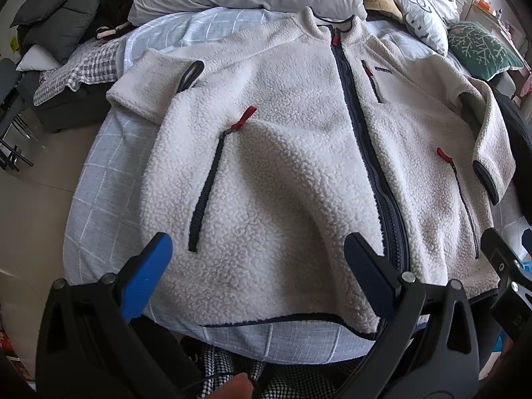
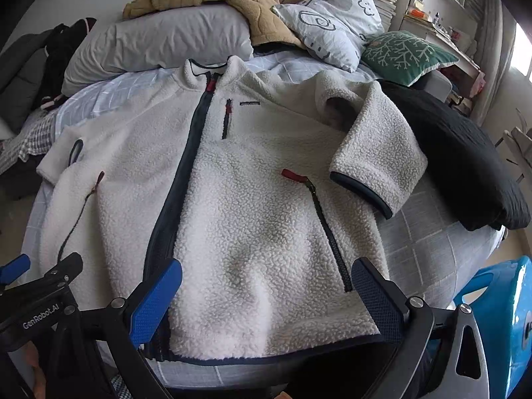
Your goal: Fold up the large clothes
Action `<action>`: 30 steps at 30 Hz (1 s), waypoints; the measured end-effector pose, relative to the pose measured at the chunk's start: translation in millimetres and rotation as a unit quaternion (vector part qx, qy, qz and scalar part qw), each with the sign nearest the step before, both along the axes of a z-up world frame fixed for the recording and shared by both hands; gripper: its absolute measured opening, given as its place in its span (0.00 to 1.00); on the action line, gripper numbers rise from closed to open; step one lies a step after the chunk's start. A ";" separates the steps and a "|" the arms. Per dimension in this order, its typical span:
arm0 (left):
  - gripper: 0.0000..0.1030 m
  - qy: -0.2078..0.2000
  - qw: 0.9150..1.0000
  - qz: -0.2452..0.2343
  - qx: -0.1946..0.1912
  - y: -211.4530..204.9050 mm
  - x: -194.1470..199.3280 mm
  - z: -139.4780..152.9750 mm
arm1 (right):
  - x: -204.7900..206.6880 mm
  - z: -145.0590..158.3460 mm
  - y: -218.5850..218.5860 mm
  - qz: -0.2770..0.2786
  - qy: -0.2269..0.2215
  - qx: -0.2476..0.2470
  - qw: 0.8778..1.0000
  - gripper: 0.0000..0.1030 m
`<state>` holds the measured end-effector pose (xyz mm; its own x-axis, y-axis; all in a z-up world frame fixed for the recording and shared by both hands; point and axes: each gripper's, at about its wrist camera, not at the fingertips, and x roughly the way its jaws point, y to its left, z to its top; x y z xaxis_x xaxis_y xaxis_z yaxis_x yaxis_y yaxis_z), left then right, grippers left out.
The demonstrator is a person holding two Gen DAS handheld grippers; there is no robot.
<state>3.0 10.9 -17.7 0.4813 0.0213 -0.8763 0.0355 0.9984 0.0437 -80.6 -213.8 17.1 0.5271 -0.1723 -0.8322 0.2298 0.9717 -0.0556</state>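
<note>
Fleece jacket (image 1: 292, 153) flat — claws apart

the left black plastic two-finger gripper (image 1: 257, 276) has blue textured pads (image 1: 146, 274) and silver pivot screws. the right black plastic two-finger gripper (image 2: 266, 302) matches it, and white "genrobot.ai" lettering shows on the left one.

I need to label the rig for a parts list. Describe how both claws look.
Both match: the left claw and right claw have black metal frames with silver pivot bolts and triangular cut-outs. Each carries two flat, textured blue pads. White "GenRobot.AI" lettering marks the left one's body. No cables or sleeves are clearly visible.
</note>
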 end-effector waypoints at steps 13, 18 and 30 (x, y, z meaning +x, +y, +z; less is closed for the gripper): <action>1.00 0.002 1.000 -0.002 0.001 -2.8 0.1 -0.2 | -0.4 0.9 0.9 0.001 0.000 -0.002 1.000 1.00; 1.00 0.001 1.000 -0.003 0.004 -5.6 -0.1 -1.9 | 0.0 0.8 1.2 0.000 0.000 -0.003 1.000 1.00; 1.00 0.002 1.000 -0.006 0.005 -8.8 0.1 -2.7 | -0.9 1.0 0.4 -0.001 -0.002 -0.003 1.000 1.00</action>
